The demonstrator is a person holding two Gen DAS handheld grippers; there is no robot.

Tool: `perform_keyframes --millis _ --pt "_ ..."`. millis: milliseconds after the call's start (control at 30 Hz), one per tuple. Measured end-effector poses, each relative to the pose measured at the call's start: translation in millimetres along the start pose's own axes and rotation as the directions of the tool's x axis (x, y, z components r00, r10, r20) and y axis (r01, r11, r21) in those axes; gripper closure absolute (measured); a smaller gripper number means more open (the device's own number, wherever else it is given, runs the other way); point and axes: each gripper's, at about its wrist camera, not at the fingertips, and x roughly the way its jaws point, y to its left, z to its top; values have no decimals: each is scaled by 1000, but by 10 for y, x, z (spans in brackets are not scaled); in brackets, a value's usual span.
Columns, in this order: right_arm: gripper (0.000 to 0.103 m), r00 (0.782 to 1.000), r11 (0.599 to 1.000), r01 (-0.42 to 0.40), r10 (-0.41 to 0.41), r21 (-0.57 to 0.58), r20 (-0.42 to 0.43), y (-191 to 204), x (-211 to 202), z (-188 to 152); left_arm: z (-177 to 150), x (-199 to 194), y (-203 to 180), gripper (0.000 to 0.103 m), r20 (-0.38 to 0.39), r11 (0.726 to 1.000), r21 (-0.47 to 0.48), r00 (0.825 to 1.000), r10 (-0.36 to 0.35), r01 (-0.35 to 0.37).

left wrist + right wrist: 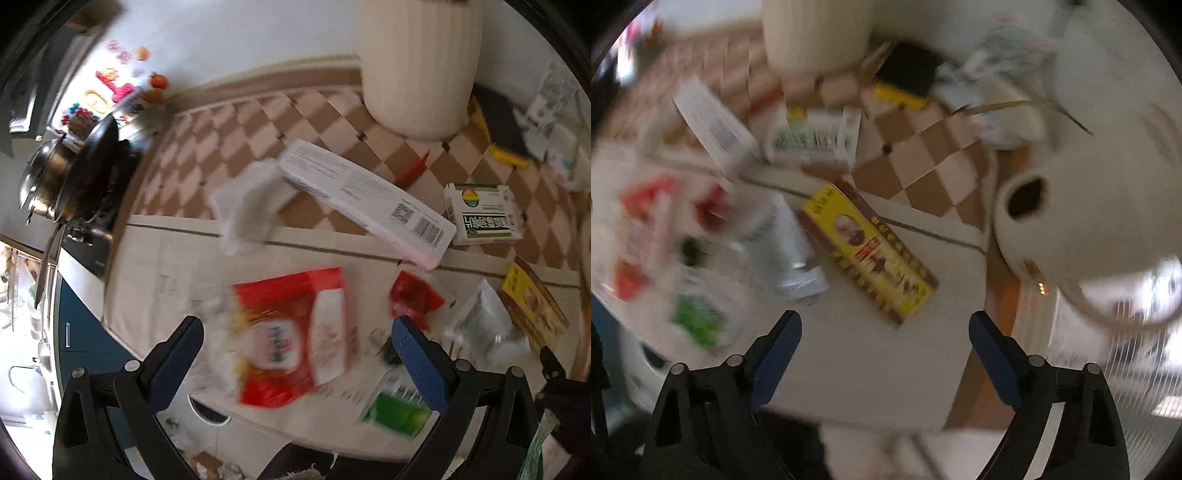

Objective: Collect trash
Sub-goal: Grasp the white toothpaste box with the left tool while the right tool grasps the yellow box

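litter covers a pale table point(155, 266) beside a checkered floor: from the left, a crumpled clear wrapper point(245, 206), a red snack bag point(295, 336) lying between the parted, empty fingers of the left gripper point(297, 345), a long white box point(365, 203), a small red wrapper point(413, 295), a green packet point(400, 406) and a white carton point(482, 214). further right, a yellow box point(868, 254) lies just ahead of the right gripper point(884, 341), its fingers likewise apart and holding nothing. a ribbed cream bin point(816, 33) stands on the floor beyond.
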Motion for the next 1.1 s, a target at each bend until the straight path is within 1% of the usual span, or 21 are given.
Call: perform_keyframes --millis 67,133,200,267,300,400,500,567,600,633,700,733,767,800,833,867,933,967,1000,1033,1100 --pt "17 999 997 31 -33 -64 -31 5 281 135 106 136 -137 0 -34 1000 -6 999 16 -16" --pt "19 997 993 33 -41 -109 -71 -14 536 251 185 237 -215 0 -64 1000 -23 998 12 -13" --pt "19 997 993 -36 28 -115 -66 -72 628 349 254 321 -262 0 -90 999 -34 996 3 -6" --pt "19 996 987 -62 52 -145 -75 -103 679 426 324 394 -287 0 -117 999 -51 993 -11 5" --pt "19 992 984 -93 79 -150 -95 -123 719 459 358 413 -284 0 -129 998 -66 991 -19 10" --pt "19 970 967 -208 185 -150 -155 -162 836 523 477 451 -261 0 -144 994 -108 989 -32 16" --pt "19 947 947 -279 245 -158 -207 -147 980 499 592 501 -264 0 -151 991 -133 988 -34 14" --pt "19 931 935 -320 280 -153 -235 -119 1115 465 661 562 -276 0 -168 988 -153 985 -41 15" --pt "21 923 929 -337 294 -153 -249 -85 1192 439 693 599 -279 0 -180 986 -166 982 -50 19" --pt "22 919 927 -340 293 -155 -263 -50 1268 421 713 622 -277 0 -186 984 -175 981 -56 23" --pt "23 923 927 -332 282 -173 -263 29 1315 369 757 673 -270 0 -196 980 -197 978 -70 31" --pt "28 912 919 -360 310 -160 -269 56 1342 339 784 707 -270 0 -202 976 -213 976 -85 41" --pt "32 914 922 -358 313 -150 -258 52 1340 331 798 728 -274 0 -209 974 -224 973 -93 44" --pt "45 924 932 -340 306 -127 -229 32 1357 327 825 765 -273 0 -219 969 -241 970 -106 51" --pt "68 929 937 -331 303 -110 -214 0 1362 363 851 805 -267 0 -229 962 -265 965 -129 66" --pt "81 928 938 -338 319 -73 -193 -47 1380 404 867 836 -254 0 -236 956 -284 961 -144 73" --pt "81 913 927 -372 373 43 -166 -183 1423 440 919 936 -222 0 -256 935 -343 949 -186 91" --pt "81 918 928 -361 371 93 -138 -251 1464 462 938 979 -211 0 -262 925 -368 943 -206 100" --pt "81 925 928 -349 364 132 -112 -283 1528 491 960 1038 -192 0 -264 907 -405 935 -239 118" --pt "81 925 917 -351 371 191 -85 -339 1572 500 984 1079 -176 0 -254 886 -440 926 -279 146" --pt "81 914 893 -371 399 256 -68 -381 1643 497 1034 1142 -177 2 -256 870 -463 915 -312 167"
